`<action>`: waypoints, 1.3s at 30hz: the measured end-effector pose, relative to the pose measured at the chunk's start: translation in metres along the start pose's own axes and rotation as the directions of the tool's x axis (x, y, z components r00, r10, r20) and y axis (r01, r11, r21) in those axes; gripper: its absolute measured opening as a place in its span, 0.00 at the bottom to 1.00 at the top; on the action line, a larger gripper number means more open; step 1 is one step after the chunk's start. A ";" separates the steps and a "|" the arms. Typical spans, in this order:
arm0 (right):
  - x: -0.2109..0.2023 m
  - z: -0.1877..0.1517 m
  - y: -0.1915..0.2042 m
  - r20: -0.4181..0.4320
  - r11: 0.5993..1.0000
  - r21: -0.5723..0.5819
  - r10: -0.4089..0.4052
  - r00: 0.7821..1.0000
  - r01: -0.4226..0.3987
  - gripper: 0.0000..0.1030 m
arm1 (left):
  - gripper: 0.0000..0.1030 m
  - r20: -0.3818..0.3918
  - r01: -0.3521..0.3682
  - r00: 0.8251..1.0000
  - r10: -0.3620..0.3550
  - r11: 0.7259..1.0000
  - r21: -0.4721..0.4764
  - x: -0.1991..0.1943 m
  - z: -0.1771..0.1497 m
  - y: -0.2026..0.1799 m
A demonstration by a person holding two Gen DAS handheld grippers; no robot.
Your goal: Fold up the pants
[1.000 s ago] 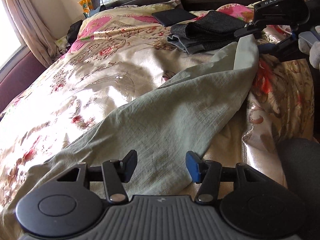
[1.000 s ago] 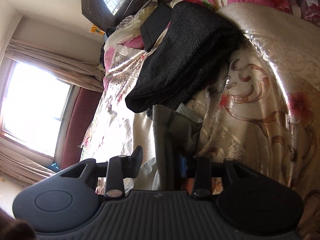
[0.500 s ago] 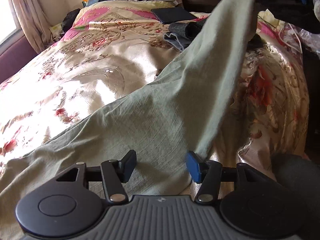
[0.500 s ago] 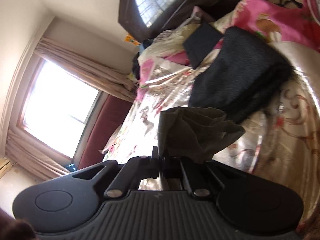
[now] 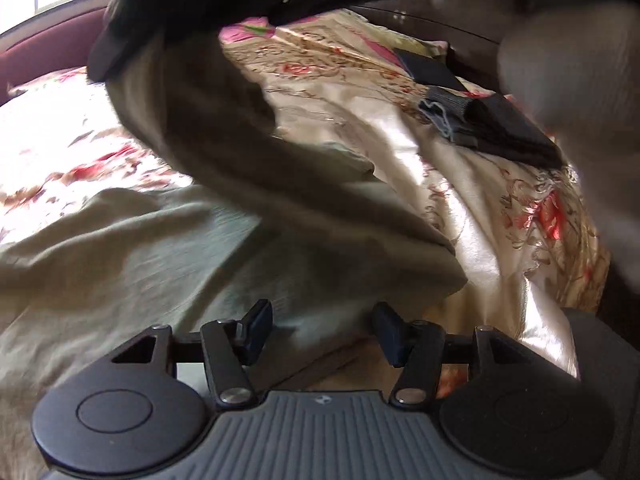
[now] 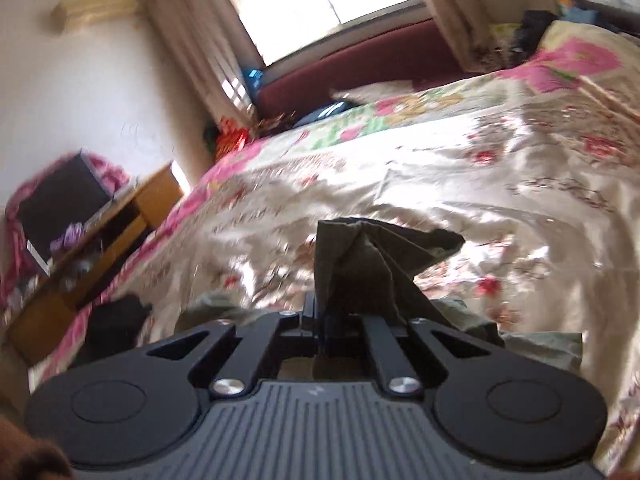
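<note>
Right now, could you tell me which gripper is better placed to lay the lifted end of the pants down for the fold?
Right. The right gripper is shut on the pants, carrying their end above the bedspread. The left gripper hangs open, holding nothing.

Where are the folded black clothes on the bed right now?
In the left wrist view, the folded black clothes lie at upper right on the floral bedspread, beyond the green pants.
</note>
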State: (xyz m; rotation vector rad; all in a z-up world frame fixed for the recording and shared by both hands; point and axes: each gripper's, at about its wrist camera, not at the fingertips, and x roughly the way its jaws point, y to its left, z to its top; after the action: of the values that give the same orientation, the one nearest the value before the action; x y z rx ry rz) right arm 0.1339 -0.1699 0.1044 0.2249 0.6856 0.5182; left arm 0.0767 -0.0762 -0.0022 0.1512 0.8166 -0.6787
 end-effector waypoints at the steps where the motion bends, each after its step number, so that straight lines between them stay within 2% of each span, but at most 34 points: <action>1: 0.022 -0.010 0.022 -0.090 0.996 -0.086 0.000 0.996 -0.008 0.05 | 0.67 0.006 -0.004 1.000 0.004 0.999 -0.032 -0.009 -0.006 0.010; 3: 0.056 -0.029 0.052 -0.237 0.975 -0.222 -0.035 0.971 -0.019 0.06 | 0.70 0.008 -0.015 1.000 0.016 0.995 -0.094 -0.022 -0.019 0.026; 6: 0.068 -0.054 0.081 -0.292 0.938 -0.347 -0.094 0.952 -0.014 0.08 | 0.70 0.033 -0.018 0.999 0.024 0.984 -0.177 -0.037 -0.040 0.045; 9: 0.063 -0.059 0.079 -0.300 0.953 -0.301 -0.080 0.951 -0.014 0.09 | 0.70 0.052 0.002 0.999 0.008 0.979 -0.206 -0.040 -0.045 0.053; 13: 0.066 -0.052 0.072 -0.306 0.952 -0.302 -0.142 0.941 0.045 0.11 | 0.70 0.062 0.005 0.998 0.008 0.977 -0.211 -0.038 -0.045 0.059; 15: 0.072 -0.051 0.073 -0.304 0.950 -0.306 -0.156 0.940 0.059 0.15 | 0.70 0.065 0.004 0.998 0.011 0.975 -0.224 -0.039 -0.047 0.061; 16: 0.074 -0.053 0.075 -0.309 0.950 -0.307 -0.156 0.938 0.056 0.24 | 0.70 0.067 -0.001 0.998 0.016 0.974 -0.225 -0.041 -0.048 0.061; 17: 0.077 -0.054 0.078 -0.314 0.949 -0.312 -0.155 0.937 0.052 0.27 | 0.70 0.070 -0.007 0.997 0.023 0.975 -0.224 -0.043 -0.048 0.062; 21: 0.089 -0.057 0.087 -0.329 0.957 -0.291 -0.121 0.936 0.021 0.27 | 0.70 0.072 -0.017 0.997 0.036 0.967 -0.255 -0.044 -0.050 0.070; 24: 0.095 -0.060 0.101 -0.343 0.943 -0.333 -0.111 0.933 -0.010 0.30 | 0.71 0.067 -0.009 0.997 0.028 0.964 -0.267 -0.045 -0.051 0.073; 26: 0.098 -0.063 0.112 -0.356 0.926 -0.376 -0.107 0.928 -0.037 0.45 | 0.71 0.058 -0.024 0.998 0.040 0.966 -0.257 -0.047 -0.052 0.070; 27: 0.101 -0.065 0.119 -0.362 0.912 -0.406 -0.106 0.926 -0.055 0.47 | 0.71 0.054 -0.018 0.998 0.034 0.963 -0.269 -0.050 -0.054 0.071; 29: 0.106 -0.067 0.125 -0.376 0.910 -0.405 -0.075 0.924 -0.091 0.48 | 0.71 0.056 -0.010 0.998 0.027 0.958 -0.287 -0.056 -0.059 0.074; 31: 0.112 -0.068 0.128 -0.353 0.901 -0.431 -0.120 0.928 -0.048 0.48 | 0.71 0.063 -0.035 0.997 0.053 0.964 -0.265 -0.064 -0.062 0.074; 33: 0.117 -0.070 0.126 -0.355 0.894 -0.448 -0.157 0.922 -0.020 0.48 | 0.71 0.065 -0.078 0.993 0.096 0.967 -0.241 -0.070 -0.067 0.073; 36: 0.116 -0.074 0.126 -0.392 0.907 -0.418 -0.129 0.911 -0.051 0.48 | 0.71 0.069 -0.125 0.988 0.141 0.971 -0.205 -0.076 -0.072 0.071; 39: 0.116 -0.081 0.134 -0.379 0.882 -0.468 -0.150 0.913 -0.049 0.48 | 0.71 0.077 -0.183 0.977 0.197 0.971 -0.153 -0.084 -0.079 0.067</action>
State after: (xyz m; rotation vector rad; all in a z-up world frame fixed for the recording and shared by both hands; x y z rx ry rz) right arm 0.1061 0.0071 0.0284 -0.3730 0.9446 0.6725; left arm 0.0273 0.0472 -0.0051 0.0652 0.7494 -0.4406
